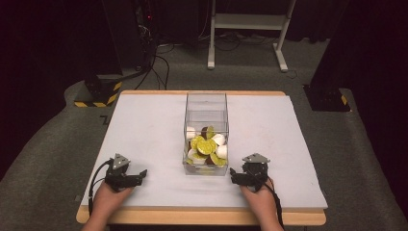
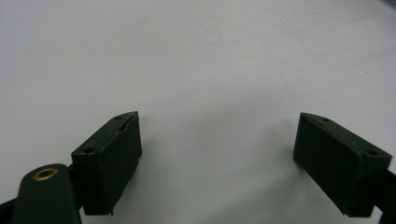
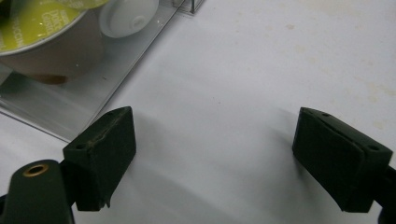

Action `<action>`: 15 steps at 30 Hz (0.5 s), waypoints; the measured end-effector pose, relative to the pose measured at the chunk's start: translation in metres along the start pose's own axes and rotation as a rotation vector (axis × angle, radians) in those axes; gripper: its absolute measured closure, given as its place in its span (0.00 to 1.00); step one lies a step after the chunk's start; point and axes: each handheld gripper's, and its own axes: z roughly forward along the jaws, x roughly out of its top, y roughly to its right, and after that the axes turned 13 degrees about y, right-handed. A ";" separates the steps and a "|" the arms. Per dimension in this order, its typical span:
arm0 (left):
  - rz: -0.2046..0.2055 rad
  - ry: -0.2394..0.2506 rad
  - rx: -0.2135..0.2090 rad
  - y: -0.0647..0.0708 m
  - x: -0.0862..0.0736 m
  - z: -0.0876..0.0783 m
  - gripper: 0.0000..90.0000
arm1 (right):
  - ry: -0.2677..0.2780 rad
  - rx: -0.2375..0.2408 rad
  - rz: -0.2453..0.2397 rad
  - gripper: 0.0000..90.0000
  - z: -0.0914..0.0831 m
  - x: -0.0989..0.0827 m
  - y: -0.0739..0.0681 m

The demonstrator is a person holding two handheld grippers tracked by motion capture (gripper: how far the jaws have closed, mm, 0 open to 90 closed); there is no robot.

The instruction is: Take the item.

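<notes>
A clear, square-sided plastic box stands upright at the middle of the pale grey worktop. Its lower half holds a loose heap of round coffee capsules, some with lime-green foil lids, some white, a few brown. In the high view the left tongs rest on the worktop at about eight o'clock from the box, well apart from it, held by the person's left hand. The right tongs lie at about four o'clock, just beside the box's near corner, in the right hand.

In the left gripper view the left tongs stand wide open over bare worktop. In the right gripper view the right tongs are likewise spread wide with nothing between them; the box wall and a green-lidded brown capsule sit at about ten o'clock.
</notes>
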 end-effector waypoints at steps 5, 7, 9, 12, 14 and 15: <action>0.006 -0.008 -0.002 -0.001 0.000 0.000 0.17 | 0.001 0.000 -0.003 0.15 0.000 0.000 0.000; 0.000 0.000 0.001 0.000 0.000 0.000 0.17 | 0.001 0.001 -0.004 0.15 0.000 0.000 0.000; 0.002 0.000 0.001 0.000 0.000 0.000 0.17 | 0.001 0.000 -0.004 0.15 0.000 0.000 0.000; 0.002 0.000 0.001 0.000 0.000 0.000 0.17 | 0.002 0.000 -0.005 0.15 0.000 0.000 0.000; 0.002 0.000 0.000 0.000 0.000 0.000 0.17 | 0.002 0.000 -0.005 0.15 0.000 0.000 0.000; 0.003 -0.001 0.000 0.000 0.000 0.000 0.17 | 0.002 0.000 -0.003 0.15 0.000 0.000 0.000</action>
